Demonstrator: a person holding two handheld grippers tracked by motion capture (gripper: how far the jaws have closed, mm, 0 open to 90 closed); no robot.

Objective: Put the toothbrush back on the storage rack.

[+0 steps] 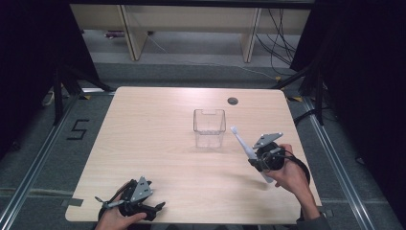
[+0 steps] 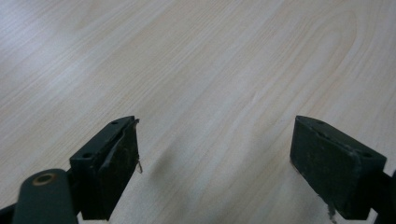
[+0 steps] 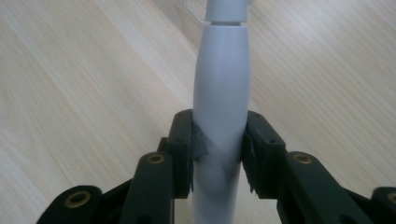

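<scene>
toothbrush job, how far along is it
Done: the right gripper is shut on the toothbrush, lifted off the table. In hand: holding it beside the clear container. Left, probably: putting it in. The container looks empty; the left gripper rests open.

High view looks down and forward over the pale wooden table (image 1: 158,143); both gripper views skim that tabletop closely.

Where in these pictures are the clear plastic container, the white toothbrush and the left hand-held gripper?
clear plastic container (image 1: 209,128), high view, on its front wall.
white toothbrush (image 3: 221,84), right gripper view, on the handle above the jaws.
left hand-held gripper (image 2: 215,161), left gripper view, midway between its open jaws.
</scene>
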